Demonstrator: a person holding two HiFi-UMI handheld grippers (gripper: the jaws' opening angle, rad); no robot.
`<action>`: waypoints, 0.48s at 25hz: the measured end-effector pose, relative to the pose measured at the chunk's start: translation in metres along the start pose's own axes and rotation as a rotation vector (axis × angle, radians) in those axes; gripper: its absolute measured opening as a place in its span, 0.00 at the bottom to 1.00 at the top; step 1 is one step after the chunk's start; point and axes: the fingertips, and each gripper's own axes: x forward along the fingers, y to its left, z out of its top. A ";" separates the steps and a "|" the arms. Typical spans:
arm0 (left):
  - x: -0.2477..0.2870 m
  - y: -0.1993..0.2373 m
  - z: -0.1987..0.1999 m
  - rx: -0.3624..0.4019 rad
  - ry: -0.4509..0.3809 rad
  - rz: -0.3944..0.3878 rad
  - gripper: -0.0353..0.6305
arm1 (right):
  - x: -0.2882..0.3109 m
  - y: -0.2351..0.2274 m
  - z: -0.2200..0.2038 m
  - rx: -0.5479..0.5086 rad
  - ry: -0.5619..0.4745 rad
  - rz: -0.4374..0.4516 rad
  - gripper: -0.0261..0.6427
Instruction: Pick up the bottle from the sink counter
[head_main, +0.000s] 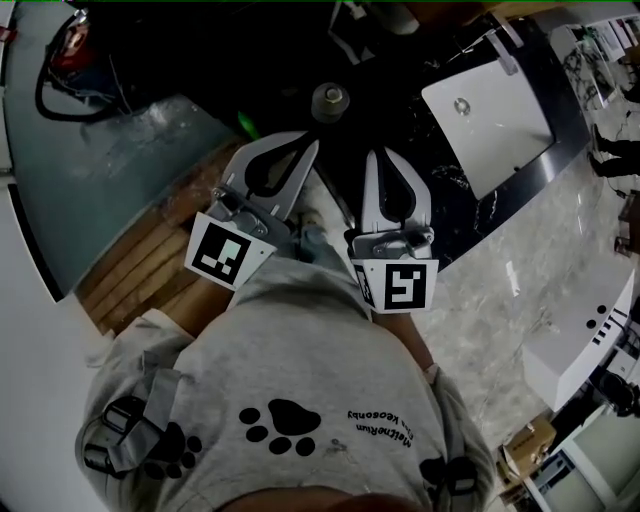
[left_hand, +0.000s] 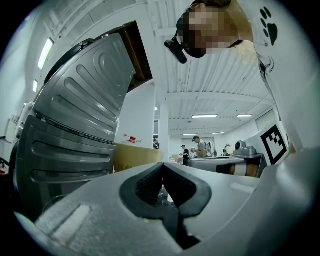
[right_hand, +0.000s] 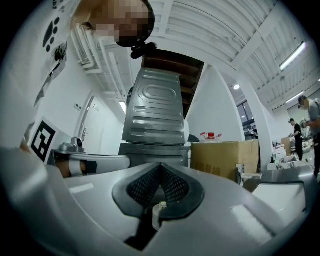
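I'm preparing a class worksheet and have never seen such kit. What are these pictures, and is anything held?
A person wears a head camera looking down: that picture shows their grey shirt, the left hand-held gripper and the right hand-held gripper. The other two pictures come from cameras riding on each gripper, looking along its jaws. Both pairs of jaws are shut, holding nothing. Ahead are a dark counter, a white sink and a small round-capped object, possibly the bottle.
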 end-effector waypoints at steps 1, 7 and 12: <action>0.002 0.003 -0.006 -0.002 0.011 0.005 0.06 | 0.002 -0.002 -0.004 0.006 0.006 0.000 0.04; 0.017 0.023 -0.042 -0.013 0.054 0.034 0.06 | 0.016 -0.011 -0.032 0.027 0.046 0.007 0.04; 0.026 0.032 -0.073 -0.010 0.088 0.041 0.06 | 0.025 -0.013 -0.055 0.056 0.075 0.020 0.04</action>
